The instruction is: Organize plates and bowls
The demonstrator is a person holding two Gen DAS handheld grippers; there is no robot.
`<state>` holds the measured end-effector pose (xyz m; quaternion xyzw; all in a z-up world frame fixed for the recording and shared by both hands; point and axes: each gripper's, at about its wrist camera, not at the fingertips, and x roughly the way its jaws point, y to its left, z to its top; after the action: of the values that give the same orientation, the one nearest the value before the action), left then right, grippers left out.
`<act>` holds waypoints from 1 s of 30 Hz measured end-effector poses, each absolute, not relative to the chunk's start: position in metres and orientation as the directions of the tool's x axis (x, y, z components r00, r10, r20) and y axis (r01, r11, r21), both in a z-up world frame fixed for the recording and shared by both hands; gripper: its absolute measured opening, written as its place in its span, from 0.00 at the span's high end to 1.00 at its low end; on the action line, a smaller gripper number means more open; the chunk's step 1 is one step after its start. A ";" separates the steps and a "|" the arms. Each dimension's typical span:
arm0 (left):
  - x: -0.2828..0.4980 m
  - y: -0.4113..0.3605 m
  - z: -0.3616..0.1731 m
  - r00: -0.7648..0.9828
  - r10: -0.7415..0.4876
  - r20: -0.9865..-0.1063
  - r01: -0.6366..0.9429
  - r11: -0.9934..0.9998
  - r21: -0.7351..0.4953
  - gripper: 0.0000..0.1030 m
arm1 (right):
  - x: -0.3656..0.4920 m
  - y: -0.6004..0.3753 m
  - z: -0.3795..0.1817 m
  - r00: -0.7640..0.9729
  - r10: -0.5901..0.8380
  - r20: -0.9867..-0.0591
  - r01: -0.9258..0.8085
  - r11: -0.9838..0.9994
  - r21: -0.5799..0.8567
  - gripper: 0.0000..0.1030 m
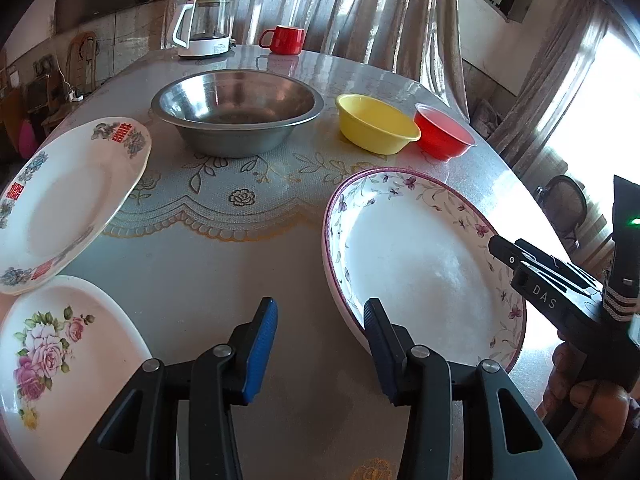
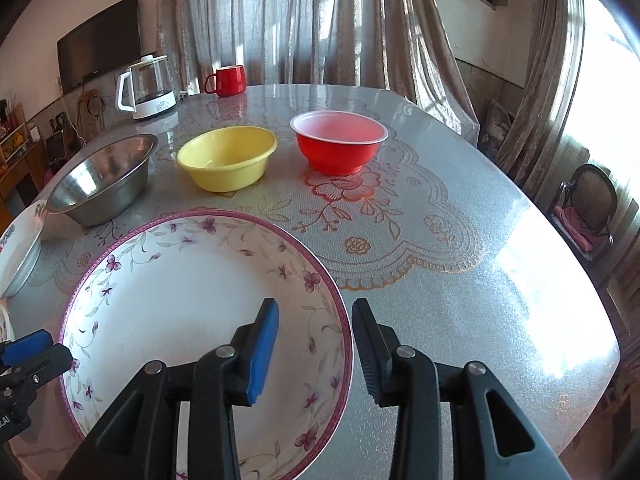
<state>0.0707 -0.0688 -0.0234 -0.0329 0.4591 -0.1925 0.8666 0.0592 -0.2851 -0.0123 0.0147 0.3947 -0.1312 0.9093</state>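
Right claw [image 2: 314,344] astride purple-rimmed plate [image 2: 180,292], perhaps touching, steel bowl [image 2: 104,176] behind

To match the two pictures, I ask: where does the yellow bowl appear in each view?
Left wrist view: yellow bowl upper right of centre, between the steel bowl and the red bowl.
Right wrist view: yellow bowl upper left of centre, between the same two.
Shared landmark: red mug at the table's far edge.

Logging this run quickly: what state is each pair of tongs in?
Left tongs: open, holding nothing.
Right tongs: open, straddling the purple-rimmed plate edge.
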 end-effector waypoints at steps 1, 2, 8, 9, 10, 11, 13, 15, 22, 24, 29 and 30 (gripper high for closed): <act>0.069 -0.067 -0.022 0.511 -0.360 -0.781 0.302 0.925 -0.229 0.53 | 0.059 -0.284 -0.012 0.656 -0.226 -0.720 0.248 0.966 -0.078 0.63; 0.068 -0.066 -0.021 0.524 -0.342 -0.780 0.294 0.932 -0.211 0.53 | 0.060 -0.283 -0.011 0.657 -0.225 -0.719 0.246 0.966 -0.078 0.62; 0.065 -0.041 -0.014 0.572 -0.252 -0.780 0.221 0.964 -0.150 0.54 | 0.060 -0.276 -0.007 0.679 -0.167 -0.715 0.210 0.977 -0.028 0.61; 0.064 -0.037 -0.013 0.583 -0.235 -0.778 0.206 0.969 -0.138 0.55 | 0.060 -0.274 -0.007 0.684 -0.144 -0.715 0.196 0.980 -0.010 0.61; 0.063 -0.032 -0.011 0.594 -0.219 -0.774 0.192 0.973 -0.128 0.54 | 0.062 -0.272 -0.006 0.688 -0.113 -0.717 0.179 0.984 0.017 0.61; 0.062 -0.027 -0.009 0.604 -0.207 -0.770 0.179 0.976 -0.122 0.55 | 0.063 -0.270 -0.006 0.688 -0.080 -0.721 0.162 0.986 0.045 0.61; 0.060 -0.016 -0.005 0.623 -0.180 -0.761 0.151 0.982 -0.109 0.55 | 0.068 -0.262 -0.007 0.687 -0.014 -0.727 0.123 0.988 0.097 0.59; 0.057 -0.007 -0.002 0.641 -0.156 -0.752 0.126 0.987 -0.097 0.54 | 0.071 -0.252 -0.008 0.682 0.042 -0.730 0.081 0.988 0.133 0.56; 0.051 0.020 0.006 0.687 -0.083 -0.722 0.057 0.997 -0.060 0.54 | 0.080 -0.210 -0.008 0.655 0.189 -0.732 -0.059 0.978 0.199 0.54; 0.049 0.027 0.007 0.695 -0.062 -0.716 0.038 0.998 -0.049 0.54 | 0.084 -0.197 -0.008 0.644 0.225 -0.732 -0.096 0.972 0.215 0.54; 0.044 0.042 0.010 0.718 -0.011 -0.696 0.000 1.000 -0.016 0.54 | 0.095 -0.171 -0.008 0.600 0.330 -0.729 -0.172 0.943 0.286 0.53; 0.043 0.044 0.011 0.722 -0.001 -0.692 -0.007 1.000 -0.009 0.54 | 0.097 -0.167 -0.008 0.588 0.353 -0.728 -0.185 0.934 0.305 0.52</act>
<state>0.0428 0.0445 0.0111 -0.0053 0.3726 0.0016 0.9280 0.0970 -0.1668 -0.0076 0.0986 0.4277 0.1519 0.8856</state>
